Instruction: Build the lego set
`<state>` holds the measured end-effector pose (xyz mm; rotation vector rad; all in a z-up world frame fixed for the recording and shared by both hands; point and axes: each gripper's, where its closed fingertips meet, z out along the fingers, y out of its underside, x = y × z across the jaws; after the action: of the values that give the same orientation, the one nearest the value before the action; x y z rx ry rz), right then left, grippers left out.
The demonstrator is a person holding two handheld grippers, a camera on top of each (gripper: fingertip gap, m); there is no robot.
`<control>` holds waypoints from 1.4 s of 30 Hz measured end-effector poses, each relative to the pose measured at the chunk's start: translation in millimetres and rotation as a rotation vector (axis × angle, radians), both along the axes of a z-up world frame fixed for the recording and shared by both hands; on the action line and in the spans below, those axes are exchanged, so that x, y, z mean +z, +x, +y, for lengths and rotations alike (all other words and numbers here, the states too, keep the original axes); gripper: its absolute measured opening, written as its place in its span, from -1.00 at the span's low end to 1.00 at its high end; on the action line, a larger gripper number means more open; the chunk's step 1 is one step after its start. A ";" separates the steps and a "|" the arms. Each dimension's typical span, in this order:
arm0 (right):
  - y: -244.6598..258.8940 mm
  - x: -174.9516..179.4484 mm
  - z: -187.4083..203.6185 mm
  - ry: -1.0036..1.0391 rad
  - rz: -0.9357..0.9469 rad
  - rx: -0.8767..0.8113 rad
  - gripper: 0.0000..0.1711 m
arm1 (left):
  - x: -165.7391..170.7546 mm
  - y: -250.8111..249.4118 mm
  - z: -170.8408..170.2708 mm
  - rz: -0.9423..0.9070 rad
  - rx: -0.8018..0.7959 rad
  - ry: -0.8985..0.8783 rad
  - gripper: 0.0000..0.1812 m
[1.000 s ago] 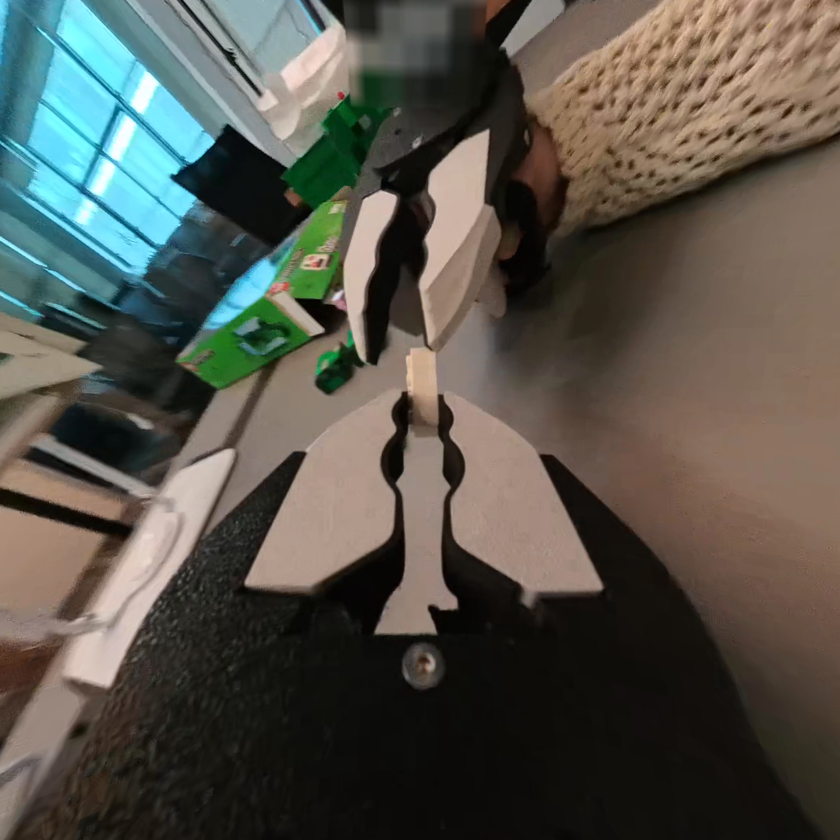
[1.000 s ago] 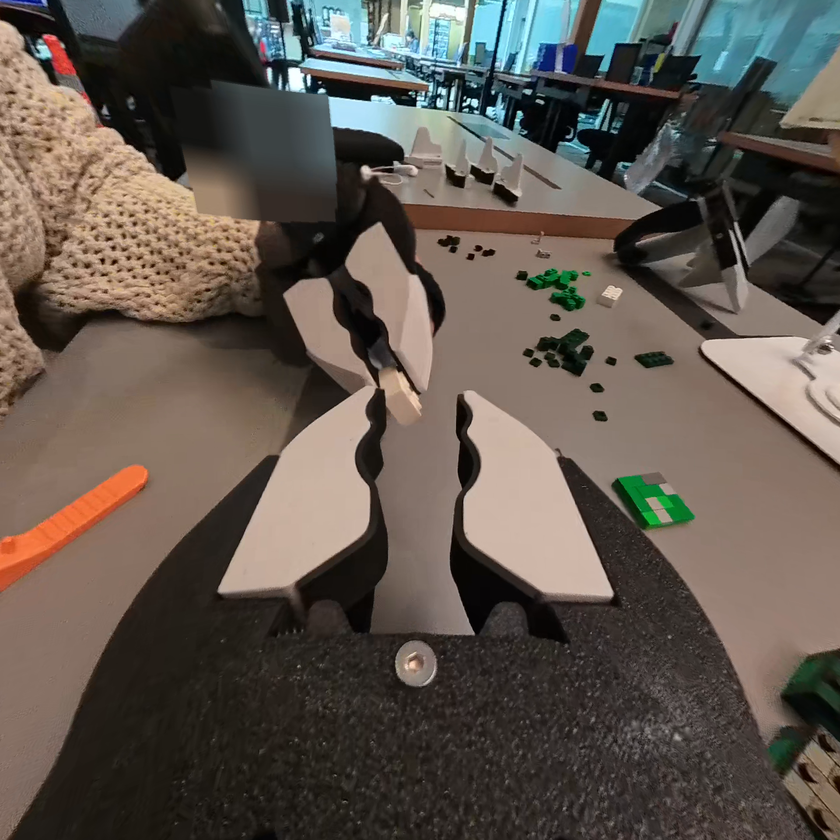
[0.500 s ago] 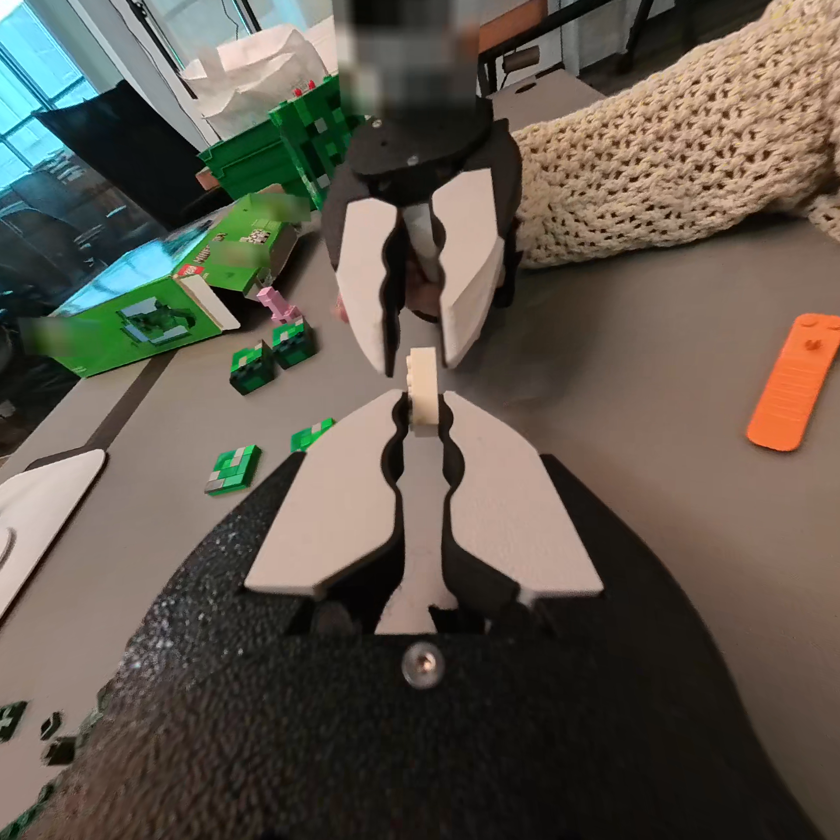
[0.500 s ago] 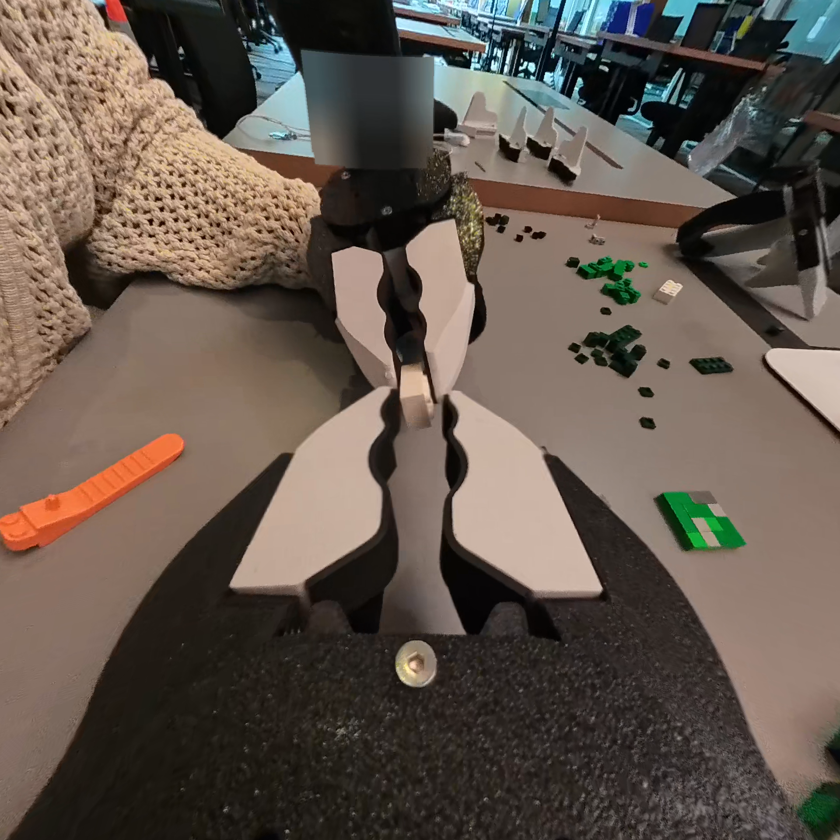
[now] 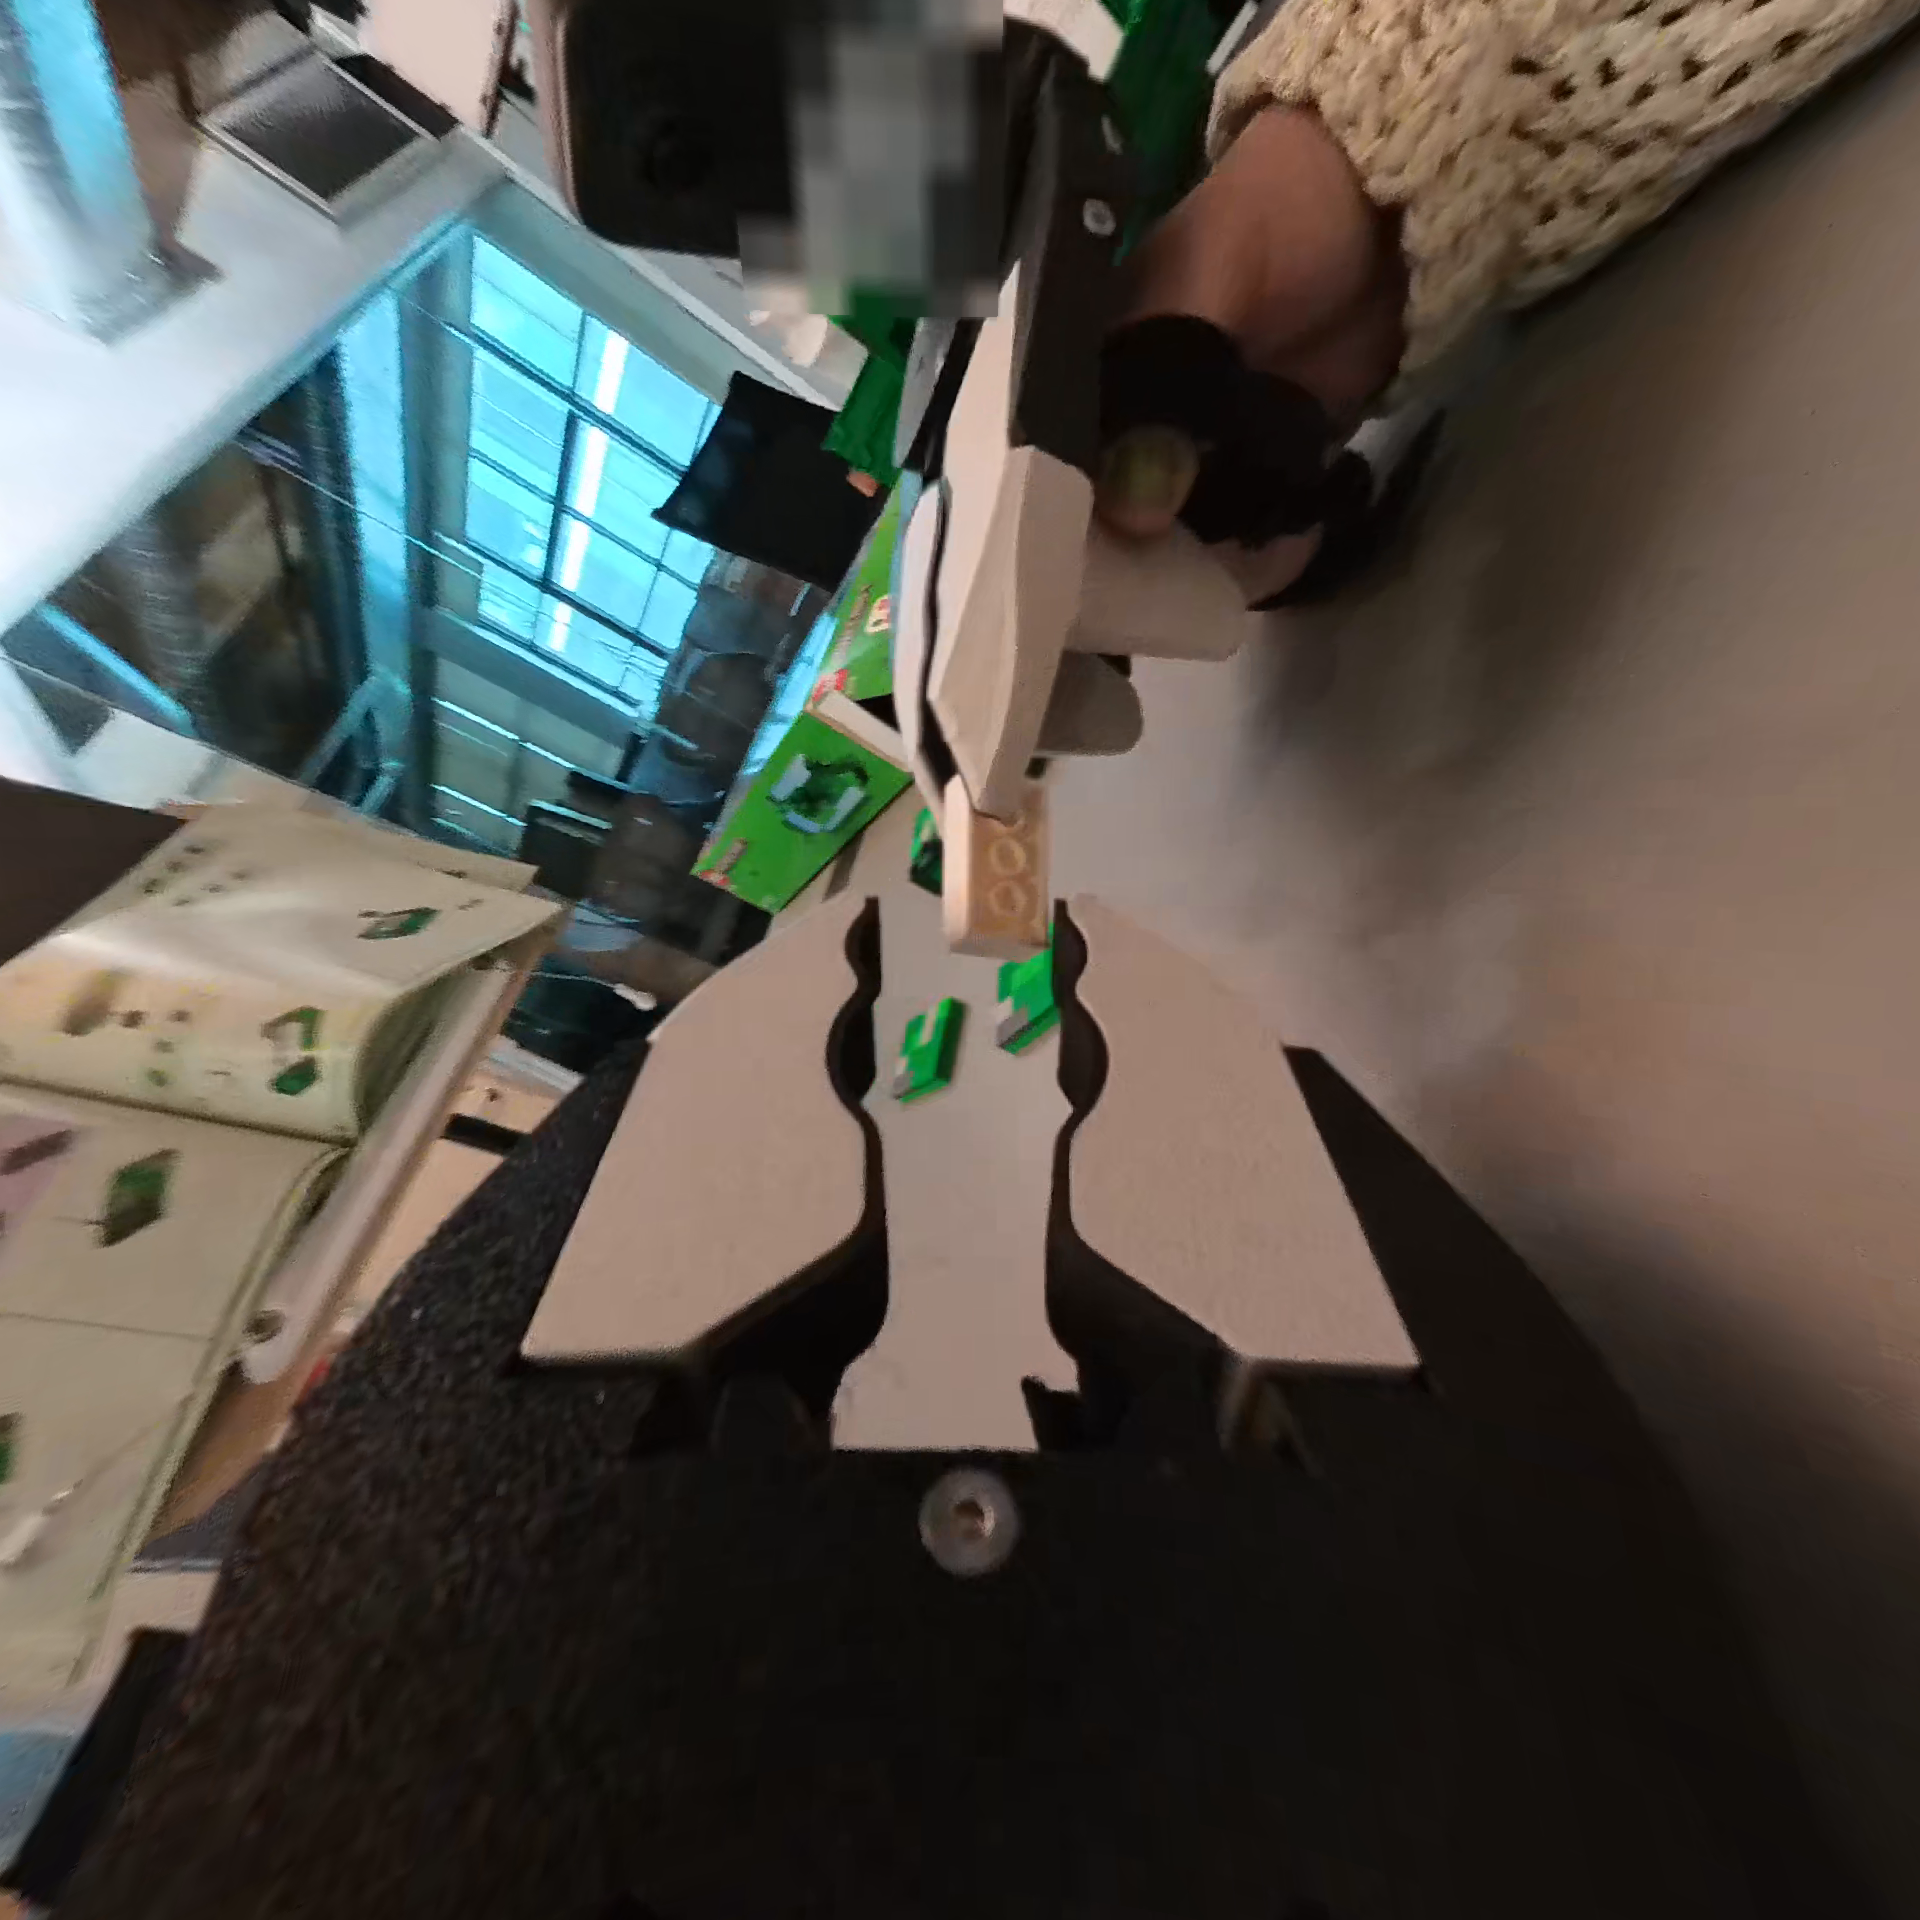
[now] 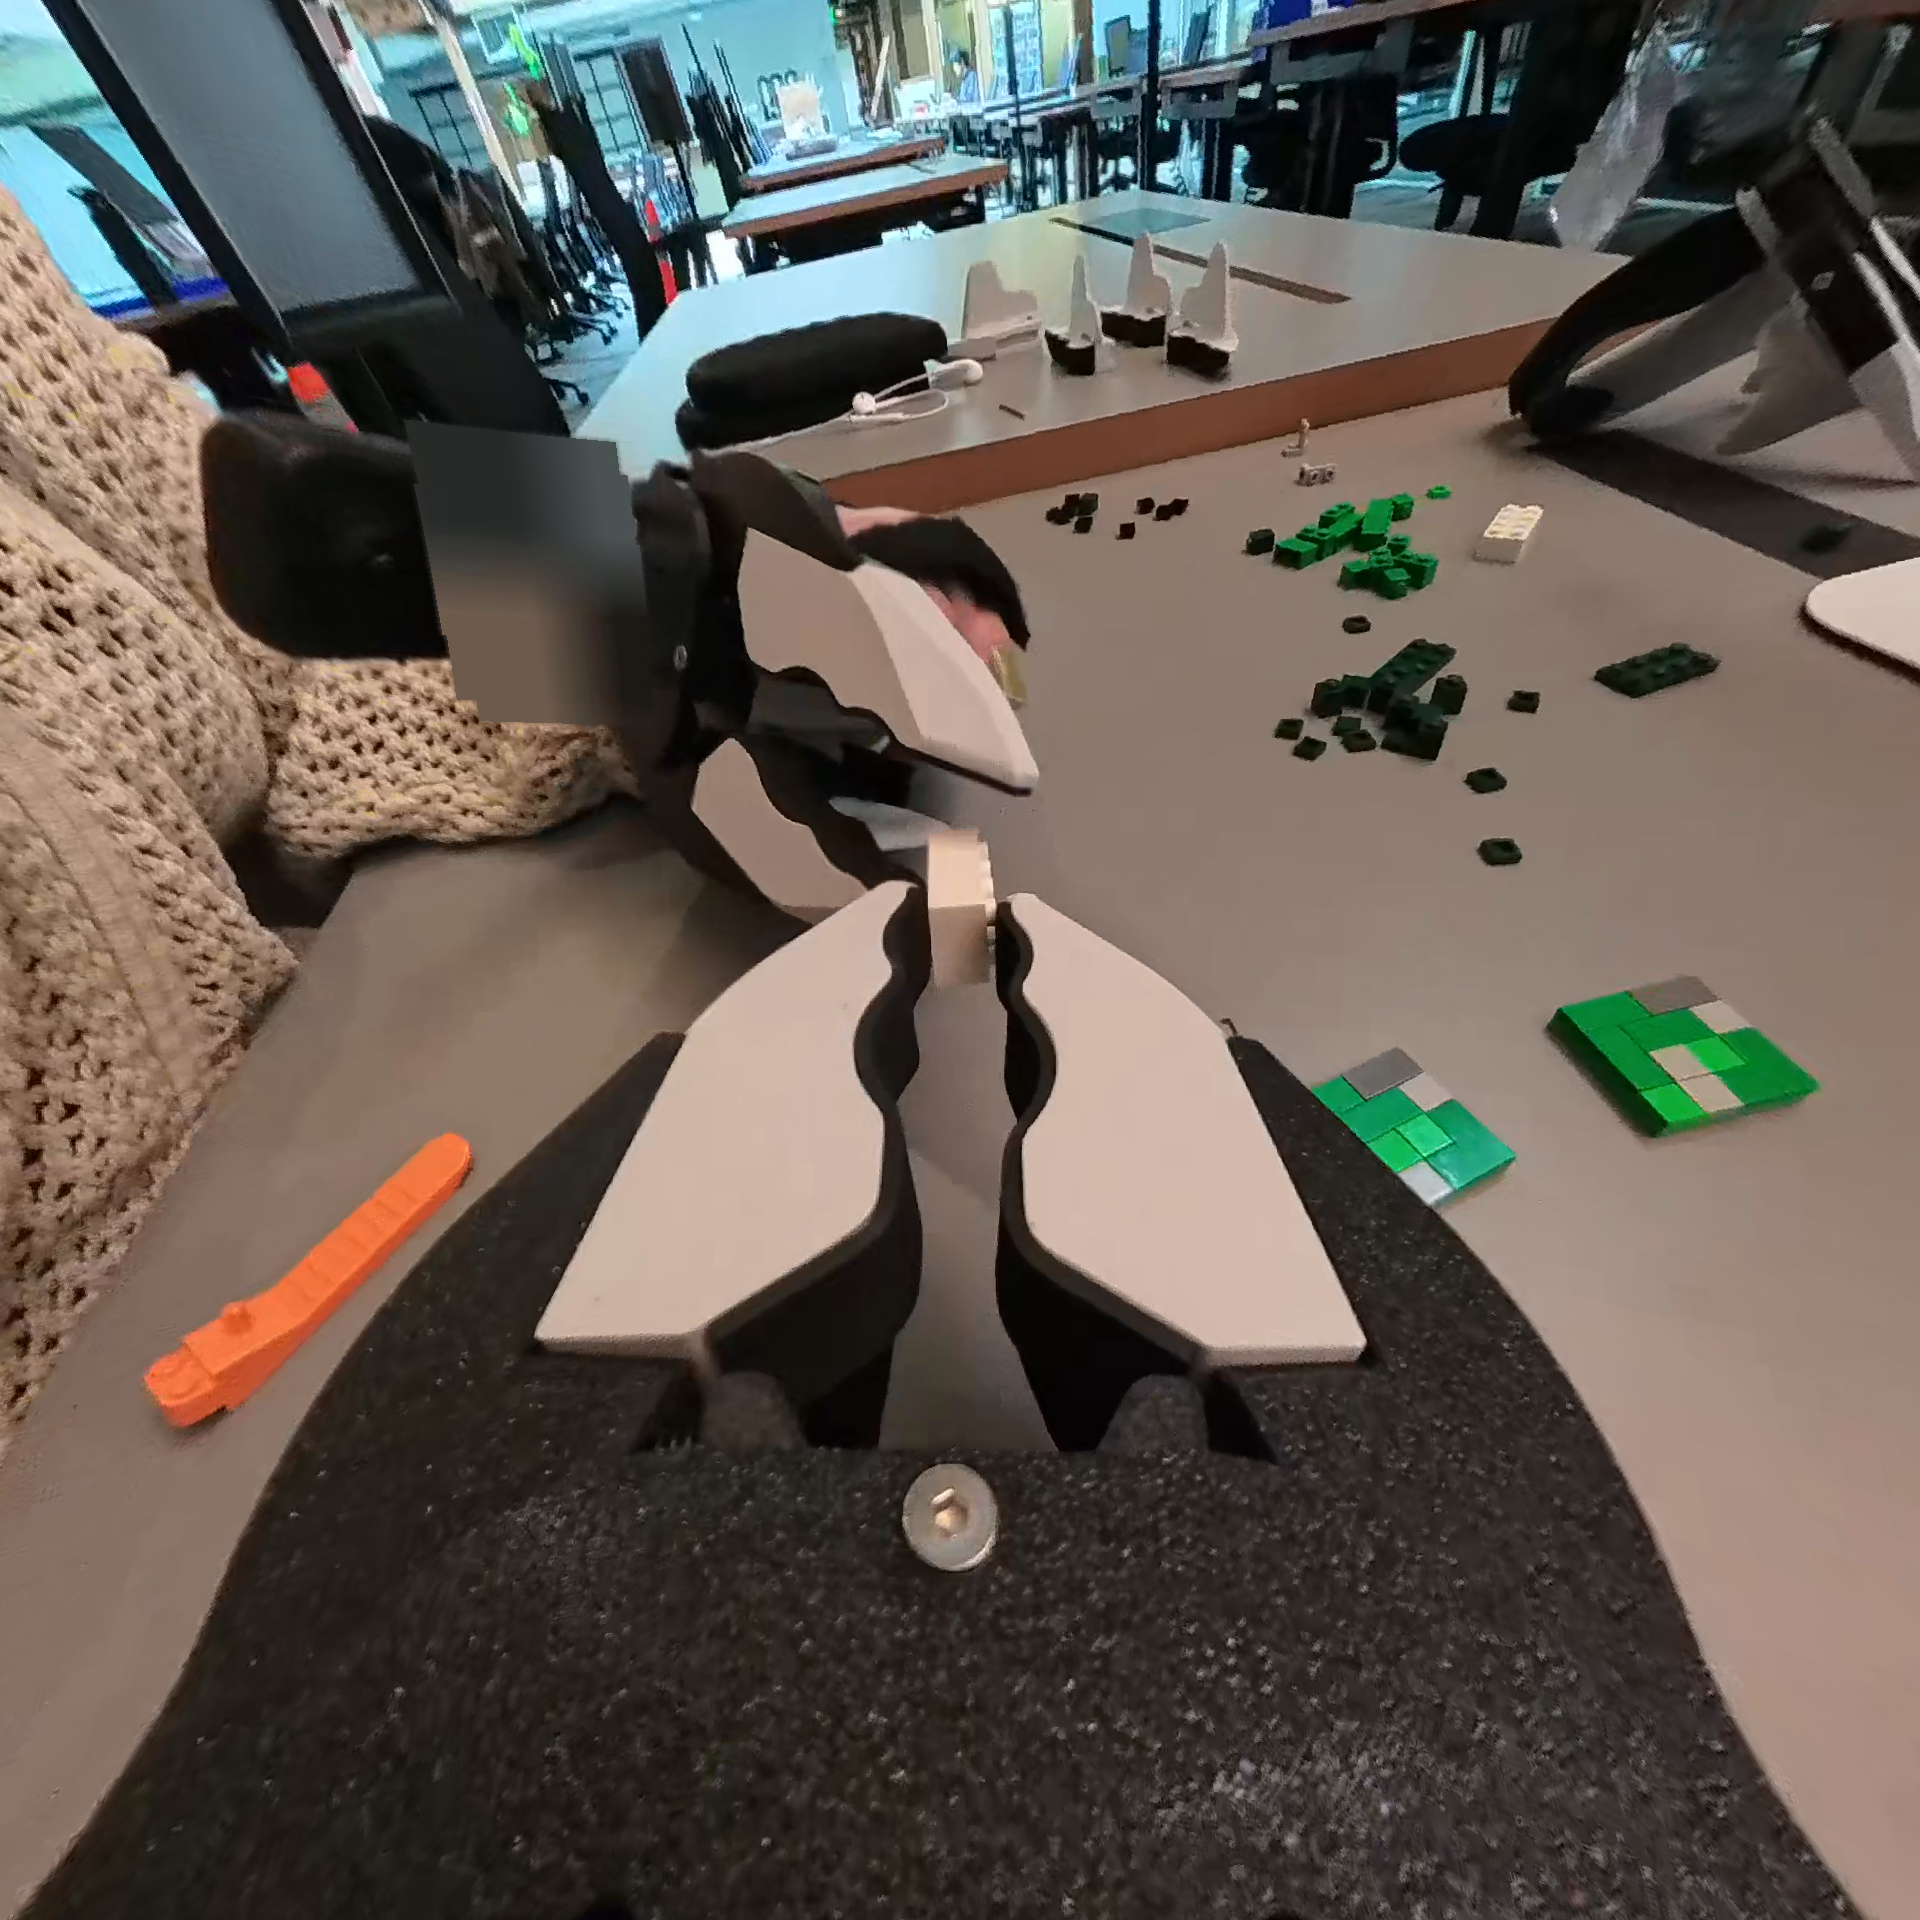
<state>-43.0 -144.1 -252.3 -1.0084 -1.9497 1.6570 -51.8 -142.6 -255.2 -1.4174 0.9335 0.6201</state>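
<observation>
Right wrist view showed the grey table (image 6: 1299, 935) filling most of the scene, with a cream knitted sleeve (image 6: 125, 790) resting along its left side. On that table, right of the right gripper (image 6: 961, 925), lay two flat green-and-grey tiled panels, the nearer panel (image 6: 1413, 1127) just beside the gripper's black body and the farther panel (image 6: 1683, 1055) a little beyond it. An orange brick separator (image 6: 312, 1278) lay on the table left of the right gripper, near the sleeve. Past the panels, loose dark green pieces (image 6: 1382, 701) and bright green pieces (image 6: 1361, 545) were scattered, with one white brick (image 6: 1509, 533) beside the bright ones. The right gripper's tongs were clamped on a small white brick (image 6: 958, 914), held upright at their tips above the table. The left gripper (image 6: 935, 790) hovered just beyond that brick, its tongs spread apart and not touching it. Left wrist view, tilted and blurred, showed the left gripper (image 5: 966, 914) with a clear gap between its tongs, the right gripper (image 5: 971, 748) opposite it pinching the white brick (image 5: 997, 873), a green box (image 5: 810, 810) on the table behind, and an open instruction booklet (image 5: 208, 1039) to the left
</observation>
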 end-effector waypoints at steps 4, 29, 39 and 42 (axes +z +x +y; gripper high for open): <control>-0.4 4.0 -1.1 -0.058 -0.005 0.008 -0.87 | -2.8 -1.9 1.1 0.037 0.013 -0.002 -0.65; 0.8 -10.5 4.9 0.330 0.123 -0.043 -0.55 | -8.3 -2.0 -3.8 -0.406 -0.111 -0.311 -0.81; 1.8 -17.7 4.3 0.383 0.105 -0.033 -0.64 | -23.7 -0.9 -7.5 -0.522 -0.164 -0.467 -0.81; 0.6 -20.9 4.2 0.396 0.096 -0.036 -0.66 | -24.6 -0.5 -7.4 -0.513 -0.162 -0.470 -0.81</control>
<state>-42.4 -139.9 -273.2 -0.7894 -2.0690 1.2070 -52.3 -150.0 -279.8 -1.7785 0.7906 -0.1051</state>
